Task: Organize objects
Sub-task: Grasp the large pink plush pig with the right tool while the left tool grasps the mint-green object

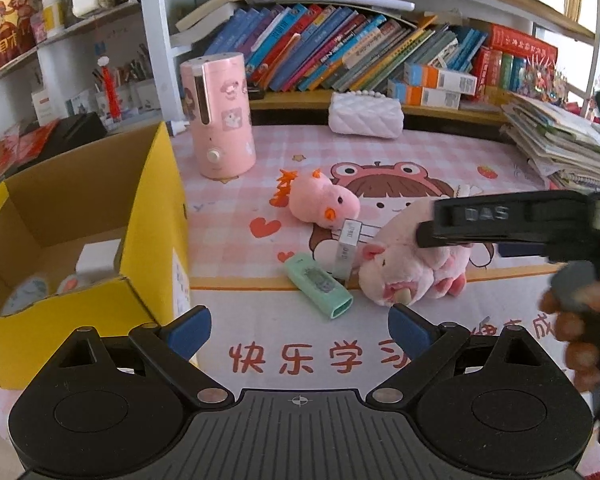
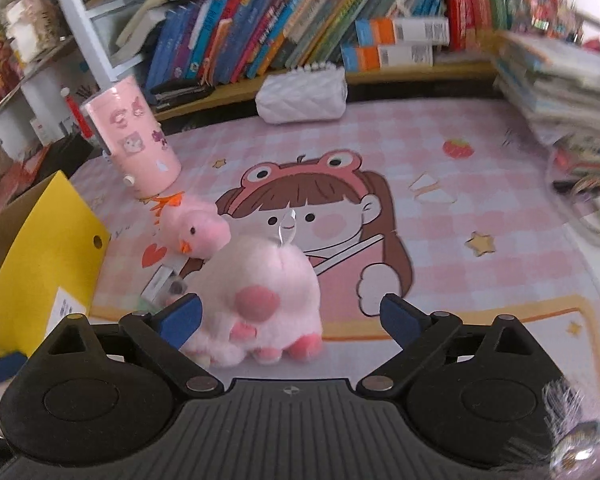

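**Wide tongs closing in on a crowded cluster of toys**

The right tongs (image 2: 290, 316) stand wide and empty, the pink pig plush (image 2: 260, 296) lying between them near the front edge of the table (image 2: 480, 184), not yet pinched. The left tongs (image 1: 299, 326) are also wide and hold nothing, hovering above the front edge beside the yellow cardboard box (image 1: 156, 216) at the table's left edge.

The likeliest trouble is a crowded grasp. The pig lies just beside a small grey box (image 1: 346, 252) and a mint-green case (image 1: 320, 286), and the pink duck plush (image 2: 198, 230) sits close behind it toward the back. The left finger of the right tongs looks near those small items, so closing could catch or shove them toward the front edge.

The plush is soft and round; a pinch on fur alone would probably slip or let it sag and drop on the way to the box.

The two tools are working close together, so a carry leftward could clip the left tongs or the box's raised flap.
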The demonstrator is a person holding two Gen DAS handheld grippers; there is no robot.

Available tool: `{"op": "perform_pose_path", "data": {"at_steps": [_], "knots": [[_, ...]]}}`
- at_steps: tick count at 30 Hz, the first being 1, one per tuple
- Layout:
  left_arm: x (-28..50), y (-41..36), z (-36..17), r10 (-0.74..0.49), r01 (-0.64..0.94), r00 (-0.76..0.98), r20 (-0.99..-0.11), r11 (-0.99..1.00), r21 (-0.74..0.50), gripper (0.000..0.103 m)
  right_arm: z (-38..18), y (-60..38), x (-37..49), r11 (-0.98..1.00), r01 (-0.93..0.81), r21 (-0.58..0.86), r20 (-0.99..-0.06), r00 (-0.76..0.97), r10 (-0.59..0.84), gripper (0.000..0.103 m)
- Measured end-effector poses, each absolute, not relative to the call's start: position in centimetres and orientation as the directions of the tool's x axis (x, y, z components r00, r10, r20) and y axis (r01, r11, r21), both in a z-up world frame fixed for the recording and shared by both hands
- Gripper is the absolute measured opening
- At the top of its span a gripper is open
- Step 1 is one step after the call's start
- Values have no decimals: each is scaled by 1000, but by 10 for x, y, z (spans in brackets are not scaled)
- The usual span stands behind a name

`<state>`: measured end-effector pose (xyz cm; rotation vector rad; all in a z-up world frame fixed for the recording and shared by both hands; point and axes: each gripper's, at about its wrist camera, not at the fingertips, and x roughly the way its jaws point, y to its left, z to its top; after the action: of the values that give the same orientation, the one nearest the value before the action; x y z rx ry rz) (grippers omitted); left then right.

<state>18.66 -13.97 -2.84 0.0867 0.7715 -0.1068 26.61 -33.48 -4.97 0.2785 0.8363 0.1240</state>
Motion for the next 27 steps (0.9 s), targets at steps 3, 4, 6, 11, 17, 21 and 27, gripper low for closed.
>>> {"op": "perform_pose_path", "data": {"at_steps": [3, 4, 6, 11, 17, 21, 27], "knots": [[189, -141, -30, -54, 120, 707, -705, 992, 44, 96, -62, -333, 282, 945, -7, 327, -728, 635, 257, 99], [190, -141, -30, -50, 117, 706, -707, 992, 46, 96, -65, -333, 285, 939, -10, 343, -723, 636, 271, 99], [191, -141, -31, -42, 111, 703, -710, 993, 50, 96, -70, -334, 291, 926, -18, 378, -713, 632, 304, 99], [195, -143, -32, -37, 102, 698, -716, 994, 48, 93, -78, -337, 301, 881, -35, 471, -695, 600, 396, 80], [204, -147, -34, -57, 99, 695, -717, 995, 17, 88, -64, -346, 294, 871, -40, 489, -677, 612, 409, 66], [216, -150, -40, -44, 87, 679, -733, 996, 20, 83, -43, -364, 276, 876, -29, 482, -646, 663, 378, 66], [243, -153, -57, -19, 51, 644, -765, 999, 18, 67, -25, -379, 250, 926, -6, 377, -650, 710, 270, 67]]}}
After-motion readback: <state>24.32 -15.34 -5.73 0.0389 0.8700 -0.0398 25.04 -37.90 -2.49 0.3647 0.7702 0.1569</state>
